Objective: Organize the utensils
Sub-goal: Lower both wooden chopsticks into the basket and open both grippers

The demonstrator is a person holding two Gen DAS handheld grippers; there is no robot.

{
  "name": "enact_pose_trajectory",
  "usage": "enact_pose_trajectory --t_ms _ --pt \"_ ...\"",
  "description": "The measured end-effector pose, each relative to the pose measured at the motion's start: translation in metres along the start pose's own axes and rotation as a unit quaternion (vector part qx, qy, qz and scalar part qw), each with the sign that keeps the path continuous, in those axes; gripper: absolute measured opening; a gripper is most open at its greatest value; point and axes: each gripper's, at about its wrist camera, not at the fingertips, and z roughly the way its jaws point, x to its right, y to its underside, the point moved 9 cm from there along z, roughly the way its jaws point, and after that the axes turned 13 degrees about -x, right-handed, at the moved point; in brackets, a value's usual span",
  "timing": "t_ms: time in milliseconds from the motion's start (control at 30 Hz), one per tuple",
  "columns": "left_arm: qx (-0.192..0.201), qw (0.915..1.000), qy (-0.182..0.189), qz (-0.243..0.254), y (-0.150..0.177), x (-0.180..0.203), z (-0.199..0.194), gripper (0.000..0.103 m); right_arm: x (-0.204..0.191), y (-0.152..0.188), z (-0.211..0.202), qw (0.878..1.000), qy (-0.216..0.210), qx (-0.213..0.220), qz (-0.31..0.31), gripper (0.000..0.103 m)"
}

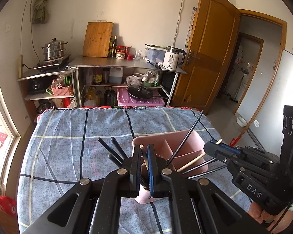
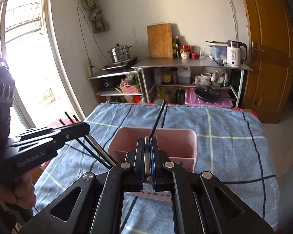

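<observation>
A pink utensil holder (image 1: 187,146) with dividers stands on the blue checked tablecloth (image 1: 72,136); it also shows in the right wrist view (image 2: 166,136). My left gripper (image 1: 145,149) is shut on a bundle of chopsticks (image 1: 115,148), several black ones and a pale wooden one, their ends fanning out left and right over the holder. My right gripper (image 2: 147,142) is shut on a pale wooden chopstick (image 2: 146,156), just above the holder's near compartment. A single black chopstick (image 2: 158,119) leans upright in the holder. The right gripper appears at the right in the left wrist view (image 1: 217,143).
Beyond the table's far edge stands a metal shelf unit (image 1: 127,64) with a cutting board (image 1: 97,39), kettle (image 1: 172,57), steamer pot (image 1: 53,48) and bottles. A wooden door (image 1: 209,48) is open at the right. A window (image 2: 21,54) is at the left.
</observation>
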Motion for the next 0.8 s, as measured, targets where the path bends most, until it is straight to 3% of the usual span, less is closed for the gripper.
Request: enact_pose_trajectory --t_ms 200,333,600,800 --pt "-0.004 0.9999 -0.009 0.012 0.002 0.002 0.0 0.008 -0.001 0.0 -0.001 1.0 -0.012 -0.005 0.0 0.006" --pt "0.012 0.9998 -0.008 0.013 0.001 0.003 -0.012 0.018 0.001 -0.001 -0.013 1.0 -0.016 0.007 0.006 0.013" --pt "0.047 0.9988 -0.013 0.009 0.011 0.003 -0.05 0.019 0.009 0.007 -0.051 0.999 -0.016 0.037 0.017 0.014" --pt "0.061 0.998 -0.011 0.014 0.04 0.01 -0.074 0.019 0.011 0.031 -0.078 0.998 -0.017 0.051 0.023 0.014"
